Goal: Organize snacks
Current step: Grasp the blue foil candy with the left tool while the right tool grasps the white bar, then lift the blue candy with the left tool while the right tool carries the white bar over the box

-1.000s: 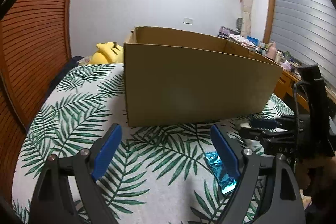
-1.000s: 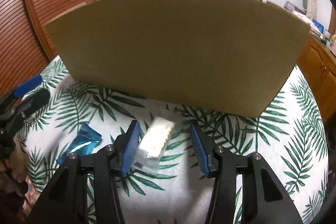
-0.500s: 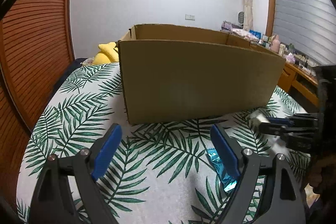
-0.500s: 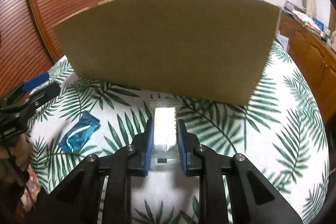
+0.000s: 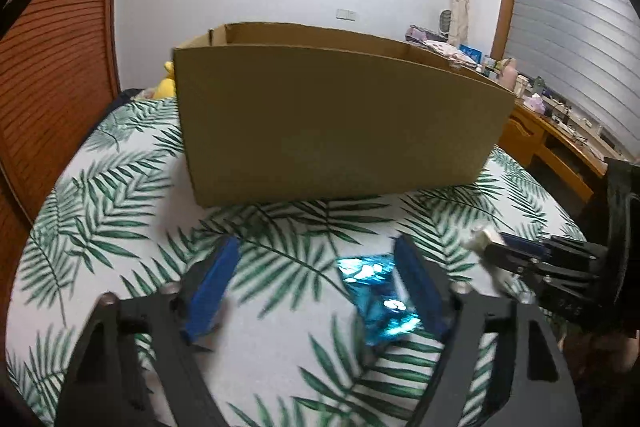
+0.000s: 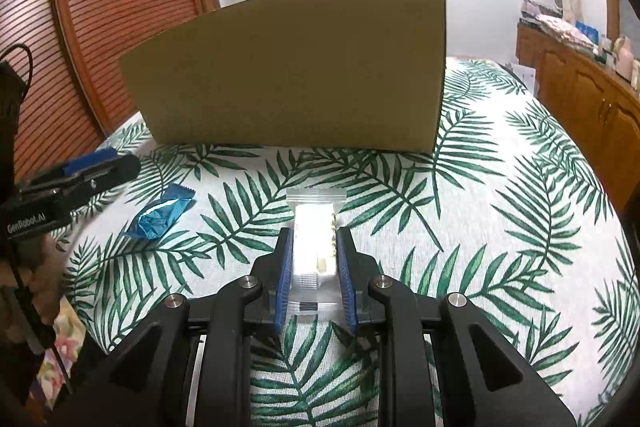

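A shiny blue snack packet (image 5: 376, 297) lies on the leaf-print cloth, between the blue pads of my left gripper (image 5: 316, 267) and close to the right one. The jaws are closing and neither pad presses it. The same blue packet (image 6: 160, 213) shows at the left of the right wrist view. My right gripper (image 6: 314, 239) is shut on a clear-wrapped white snack (image 6: 314, 227), lifted a little off the cloth. A large open cardboard box (image 5: 340, 123) stands just behind both grippers. Its inside is hidden.
The leaf-print cloth (image 6: 520, 227) covers a rounded table. A slatted wooden wall (image 6: 100, 7) runs along the left. A wooden cabinet (image 6: 580, 87) with clutter stands at the right. A yellow soft toy (image 5: 166, 85) peeks out behind the box.
My right gripper closed on the white snack and drew back from the box. My left gripper shifted so the blue packet lies between its pads, and its jaws have narrowed.
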### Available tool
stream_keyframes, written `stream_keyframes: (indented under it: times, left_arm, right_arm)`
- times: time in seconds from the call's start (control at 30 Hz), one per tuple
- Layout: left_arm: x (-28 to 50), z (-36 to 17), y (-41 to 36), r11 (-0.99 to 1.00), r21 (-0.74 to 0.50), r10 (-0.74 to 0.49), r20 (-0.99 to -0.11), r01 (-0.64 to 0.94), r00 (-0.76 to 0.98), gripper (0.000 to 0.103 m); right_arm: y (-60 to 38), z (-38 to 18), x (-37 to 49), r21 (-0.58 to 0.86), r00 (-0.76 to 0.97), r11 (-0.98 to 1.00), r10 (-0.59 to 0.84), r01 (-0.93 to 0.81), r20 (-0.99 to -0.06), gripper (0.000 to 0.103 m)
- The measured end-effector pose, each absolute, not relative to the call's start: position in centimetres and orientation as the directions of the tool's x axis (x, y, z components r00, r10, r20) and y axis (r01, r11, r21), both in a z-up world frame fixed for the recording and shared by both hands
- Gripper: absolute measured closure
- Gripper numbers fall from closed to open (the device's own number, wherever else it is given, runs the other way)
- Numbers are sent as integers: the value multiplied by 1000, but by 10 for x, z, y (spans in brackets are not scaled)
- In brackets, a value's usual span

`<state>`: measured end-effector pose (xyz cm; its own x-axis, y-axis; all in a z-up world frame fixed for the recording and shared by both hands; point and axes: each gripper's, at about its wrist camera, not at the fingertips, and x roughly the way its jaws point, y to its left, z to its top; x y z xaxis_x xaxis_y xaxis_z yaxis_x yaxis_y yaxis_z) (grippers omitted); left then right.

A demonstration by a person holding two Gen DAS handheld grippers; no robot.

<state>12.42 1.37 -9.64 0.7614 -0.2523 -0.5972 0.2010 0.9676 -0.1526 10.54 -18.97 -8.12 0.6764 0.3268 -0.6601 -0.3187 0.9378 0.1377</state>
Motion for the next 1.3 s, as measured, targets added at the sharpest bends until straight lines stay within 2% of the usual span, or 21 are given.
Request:
stream_keyframes:
  times: [0.03,0.17,0.3,0.47,0.6,0.73,1.2,1.3]
  left_arm:
    - [124,-97,11,966,-157,-260,-603,208,754,42]
    - [122,-101,-3,959,-160,-283,-626,236,726,46]
    - [122,-108,-13,953,-153,-296,-652,262,698,54]
    - [123,-115,-20,950,-145,-300,-677,277,673,58]
    - [122,-120,-24,952,-118,-286,-682,284,673,73]
    - [122,-120,-21,951,-122,-289,-681,284,673,81]
    - [111,-113,-11,942,-192,-332,-648,275,685,83]
    - [105,-100,-8,942,-194,-333,-636,273,696,83]
  right_arm:
    - [-189,-82,106,140,677,937,329,-318,-658,84]
    - [-184,-83,104,124,682,939,321,-322,-658,84]
    - [-178,-86,106,109,690,940,312,-322,-653,83]
    - [-173,-88,105,88,697,942,300,-324,-651,83]
    - [-162,-90,101,19,720,948,255,-318,-646,83]
    - [-163,-90,103,26,720,948,257,-316,-645,83]
    - [-165,-88,103,25,717,947,259,-319,-647,84]
    - [-169,-84,106,77,692,940,297,-331,-658,84]
